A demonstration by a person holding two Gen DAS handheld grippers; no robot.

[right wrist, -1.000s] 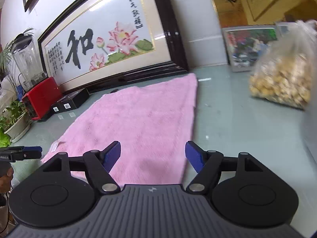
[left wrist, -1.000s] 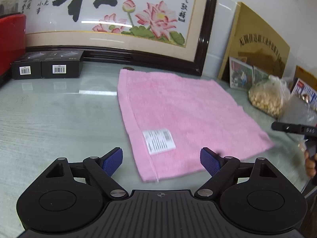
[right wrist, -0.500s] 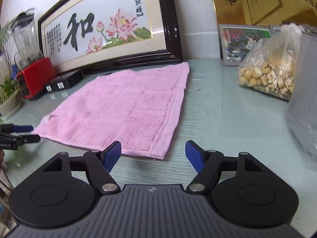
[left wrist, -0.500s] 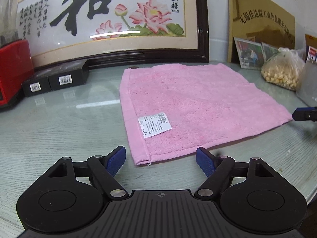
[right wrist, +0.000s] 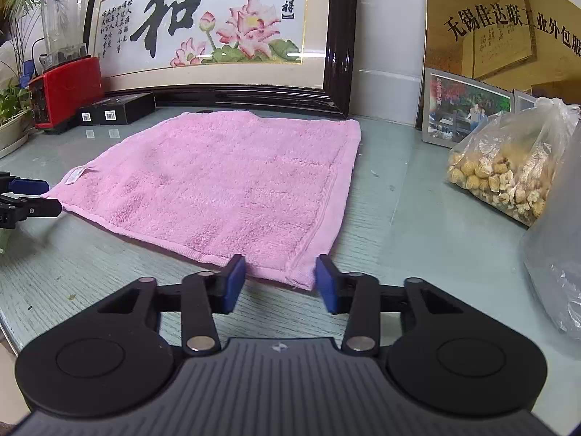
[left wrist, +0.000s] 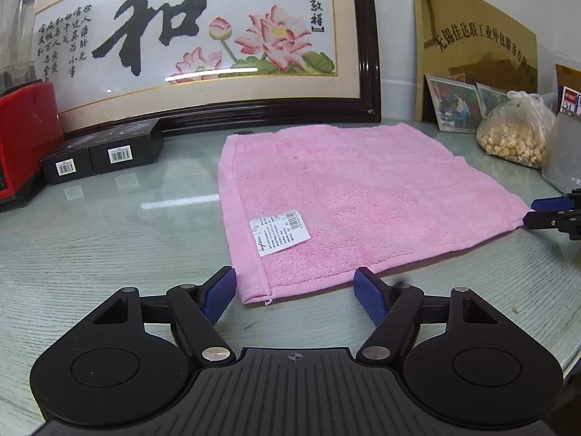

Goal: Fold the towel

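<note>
Flanking the near edge of the pink towel (left wrist: pixel 348 196), both tools are lined up on its two front corners. The left gripper (left wrist: pixel 295 292) has its blue pads spread wide, the towel's near-left corner lying just ahead of the gap and nothing between them. The right gripper (right wrist: pixel 279 279) is likewise spread, though less widely, with the towel's near-right corner between its pads and unclamped. That pairing suits lifting the near edge and carrying it toward the far edge, so the fold looks not yet begun.

The towel lies flat and unfolded on the glass table top (left wrist: pixel 109 225), its far edge close to the framed lotus embroidery (left wrist: pixel 203 36).

A white care label (left wrist: pixel 279 231) on the towel near its left hem reads clearly only in the left view; the right view shows it as a thin sliver. The right view alone shows the blender (right wrist: pixel 61 25) and potted plants (right wrist: pixel 14 101) left of the towel. A bag of nuts (right wrist: pixel 504 170) sits to the towel's right.
</note>
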